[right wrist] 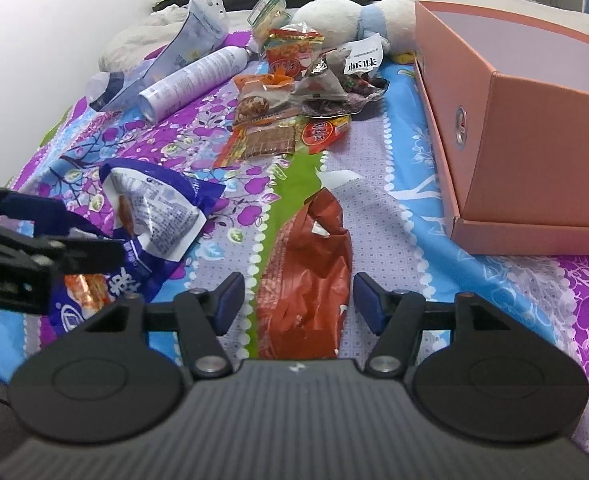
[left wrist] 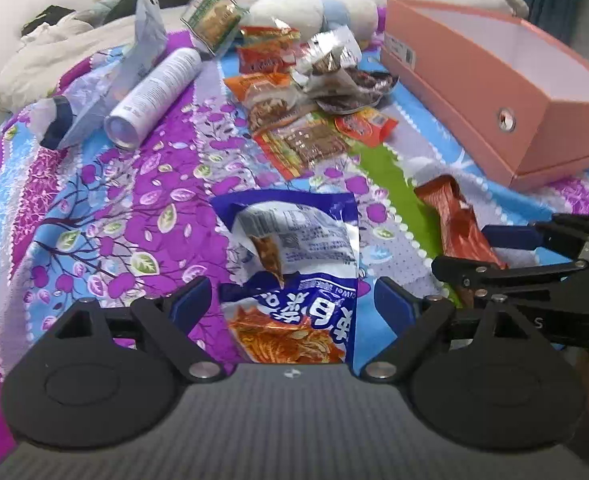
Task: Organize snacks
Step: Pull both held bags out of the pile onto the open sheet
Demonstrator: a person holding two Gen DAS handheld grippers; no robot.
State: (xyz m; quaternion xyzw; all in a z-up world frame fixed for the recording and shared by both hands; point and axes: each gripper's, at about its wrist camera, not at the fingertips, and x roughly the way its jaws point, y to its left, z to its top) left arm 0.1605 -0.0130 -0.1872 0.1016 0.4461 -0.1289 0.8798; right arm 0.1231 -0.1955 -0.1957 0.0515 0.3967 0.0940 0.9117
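Your left gripper (left wrist: pixel 292 304) hangs over the blue noodle packet (left wrist: pixel 294 264) at lower centre of the left wrist view. Its jaws stand wide apart, one blue pad on each side of the packet, and neither pad presses on it. The packet lies flat on the floral bedspread (left wrist: pixel 134 184). White Chinese characters run across its blue band, upside down to the camera; the small print on its silver panel is too fine to read.

Your right gripper (right wrist: pixel 294 304) hangs over the red wrapper (right wrist: pixel 310 264) at lower centre of the right wrist view. Its jaws are parted with the wrapper between them, and the pads stand clear of both edges. No print on the wrapper can be read.

The pink box (right wrist: pixel 534 128) sits open at the right of the frame, well apart from both packets. A round metal eyelet shows on its near end.

The snack pile (right wrist: pixel 294 92) lies at upper centre. A white label there carries two black Chinese characters. The remaining print in the pile is too small to read.

A white cylindrical can (right wrist: pixel 194 80) lies on its side at upper left, covered in fine text that cannot be read. A clear pouch (right wrist: pixel 198 28) leans beside it. A plush toy (right wrist: pixel 334 16) rests behind the pile.
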